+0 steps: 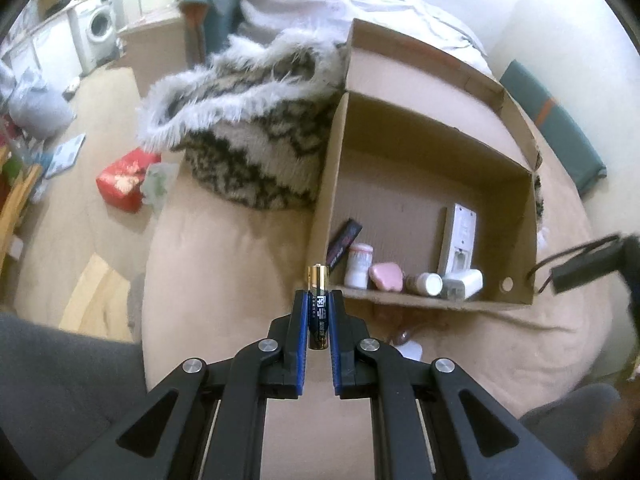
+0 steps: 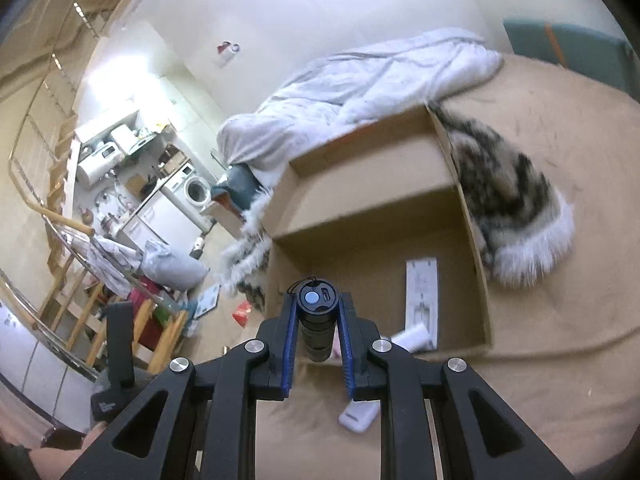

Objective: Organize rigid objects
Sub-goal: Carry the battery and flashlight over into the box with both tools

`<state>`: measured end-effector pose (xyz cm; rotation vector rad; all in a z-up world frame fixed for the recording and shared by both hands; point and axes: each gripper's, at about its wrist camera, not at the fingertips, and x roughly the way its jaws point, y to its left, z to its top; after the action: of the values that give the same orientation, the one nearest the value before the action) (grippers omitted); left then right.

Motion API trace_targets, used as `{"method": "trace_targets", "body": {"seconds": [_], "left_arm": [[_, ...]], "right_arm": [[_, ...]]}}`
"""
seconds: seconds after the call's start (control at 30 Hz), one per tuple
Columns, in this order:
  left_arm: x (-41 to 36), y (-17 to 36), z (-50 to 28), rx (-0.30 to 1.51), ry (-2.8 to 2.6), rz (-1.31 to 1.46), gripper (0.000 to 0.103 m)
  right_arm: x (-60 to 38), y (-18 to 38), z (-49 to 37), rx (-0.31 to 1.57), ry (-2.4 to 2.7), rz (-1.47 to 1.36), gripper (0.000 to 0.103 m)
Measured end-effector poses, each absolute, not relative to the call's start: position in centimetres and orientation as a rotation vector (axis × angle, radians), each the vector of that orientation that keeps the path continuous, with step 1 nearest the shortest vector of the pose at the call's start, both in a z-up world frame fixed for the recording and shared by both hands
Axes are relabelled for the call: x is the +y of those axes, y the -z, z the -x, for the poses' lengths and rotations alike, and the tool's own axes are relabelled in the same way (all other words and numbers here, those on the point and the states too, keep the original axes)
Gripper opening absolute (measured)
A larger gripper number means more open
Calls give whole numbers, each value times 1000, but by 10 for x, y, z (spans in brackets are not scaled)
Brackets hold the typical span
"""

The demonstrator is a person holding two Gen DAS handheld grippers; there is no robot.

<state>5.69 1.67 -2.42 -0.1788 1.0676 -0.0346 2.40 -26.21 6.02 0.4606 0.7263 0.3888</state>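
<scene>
Black tongs (image 1: 319, 298), blue pads (image 1: 305, 320), silver screws

left gripper (image 1: 319, 300): angled steeply down, blue pads clamped on an upright battery (image 1: 318, 308), gold end sticking out past the tips.
right gripper (image 2: 318, 308): tilted moderately down, jaws closed around a black flashlight (image 2: 318, 320), its tail cap facing forward.

Cardboard box (image 1: 336, 168) on bed (image 1: 224, 248), remote (image 1: 458, 240) inside (upright against wall), fur blanket (image 1: 248, 148) left

Left tongs (image 1: 319, 300) clamp a battery (image 1: 318, 306) before the cardboard box (image 1: 420, 152).
</scene>
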Motion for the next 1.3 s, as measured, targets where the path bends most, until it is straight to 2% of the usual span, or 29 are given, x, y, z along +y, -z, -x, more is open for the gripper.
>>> {"method": "trace_targets", "body": {"seconds": [0.33,0.63,0.97,1.3], "left_arm": [[-3,13,-98,1032,62,159,9],[-31,22,-139,1029,85,105,9],[-56,61,-155,1047,116,-7,9],[-51,79,-157,1089,109,4,9]], "right_arm": [[-255,-78,-58,698,-407,-384,21],[-255,-38,-93,788,-385,-382,21],[-257,28,-111,928,-353,-430,21],[-242,51,-129,1011,-350,-377,21]]}}
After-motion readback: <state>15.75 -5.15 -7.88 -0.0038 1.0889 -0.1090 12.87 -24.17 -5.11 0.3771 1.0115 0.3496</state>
